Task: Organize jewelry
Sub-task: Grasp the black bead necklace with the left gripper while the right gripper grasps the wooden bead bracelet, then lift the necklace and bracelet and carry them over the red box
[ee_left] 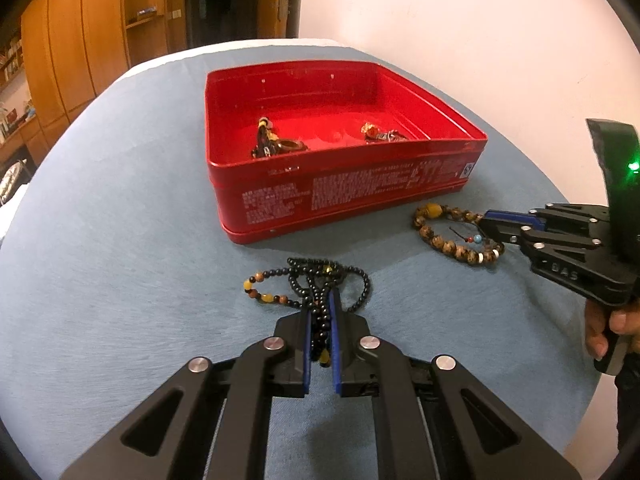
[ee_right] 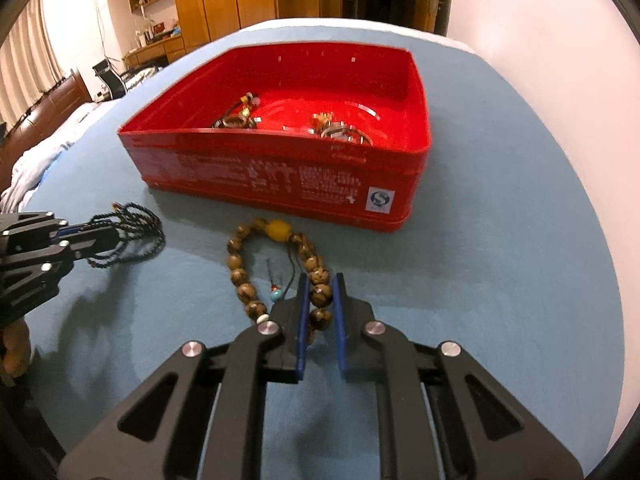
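Note:
A red tin box (ee_left: 340, 196) (ee_right: 280, 176) stands open on the blue table with several jewelry pieces (ee_left: 276, 144) (ee_right: 336, 128) inside. My left gripper (ee_left: 320, 300) is shut on a black bead necklace (ee_left: 340, 276) that lies on the table in front of the box; it also shows in the right wrist view (ee_right: 132, 228). My right gripper (ee_right: 320, 280) is shut on a brown bead bracelet (ee_right: 248, 276) with a yellow bead, lying near the box's front right corner; the bracelet also shows in the left wrist view (ee_left: 448, 240), with the right gripper (ee_left: 486, 224) at its edge.
The round table (ee_left: 100, 280) (ee_right: 500, 260) has a blue cloth. A white wall is behind on the right, wooden cupboards (ee_left: 80, 40) and a bed (ee_right: 48, 152) on the left.

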A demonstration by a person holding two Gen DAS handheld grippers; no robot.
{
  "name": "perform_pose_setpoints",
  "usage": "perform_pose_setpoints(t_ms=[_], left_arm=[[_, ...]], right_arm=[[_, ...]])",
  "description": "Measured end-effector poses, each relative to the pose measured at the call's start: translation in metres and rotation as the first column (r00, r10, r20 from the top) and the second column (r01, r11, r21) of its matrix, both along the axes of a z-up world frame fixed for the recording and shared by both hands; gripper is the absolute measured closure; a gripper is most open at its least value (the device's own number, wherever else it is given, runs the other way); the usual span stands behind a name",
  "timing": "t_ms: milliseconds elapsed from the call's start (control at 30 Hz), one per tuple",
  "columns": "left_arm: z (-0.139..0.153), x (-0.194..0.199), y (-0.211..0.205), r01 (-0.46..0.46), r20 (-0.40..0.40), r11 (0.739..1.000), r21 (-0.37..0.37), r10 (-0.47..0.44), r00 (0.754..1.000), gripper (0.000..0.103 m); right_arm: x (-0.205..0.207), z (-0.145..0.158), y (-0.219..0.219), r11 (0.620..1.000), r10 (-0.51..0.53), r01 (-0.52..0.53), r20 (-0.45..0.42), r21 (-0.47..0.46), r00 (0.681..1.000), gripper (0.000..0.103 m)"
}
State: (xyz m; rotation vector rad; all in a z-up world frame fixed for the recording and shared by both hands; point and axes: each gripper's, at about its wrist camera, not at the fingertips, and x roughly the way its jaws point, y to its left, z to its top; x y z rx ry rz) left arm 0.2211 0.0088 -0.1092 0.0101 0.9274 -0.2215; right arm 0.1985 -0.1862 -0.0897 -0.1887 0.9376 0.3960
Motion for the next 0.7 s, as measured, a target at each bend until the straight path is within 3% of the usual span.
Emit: perform_pose_setpoints(t_ms=[367, 700], left_arm=[[0.034, -0.02, -0.015, 0.035, 0.065, 0.999, 0.005, -0.035, 0.997, 0.096], [0.066, -0.027, -0.025, 0.062, 0.125, 0.997, 0.038, -0.066, 0.99, 0.096]], right_arm=[[-0.034, 0.064, -0.011, 0.998, 0.015, -0.023, 0.122, 0.06, 0.992, 0.093], [-0.044, 0.093, -0.013, 0.996, 0.034, -0.048, 0.176, 0.078, 0.984, 0.093]])
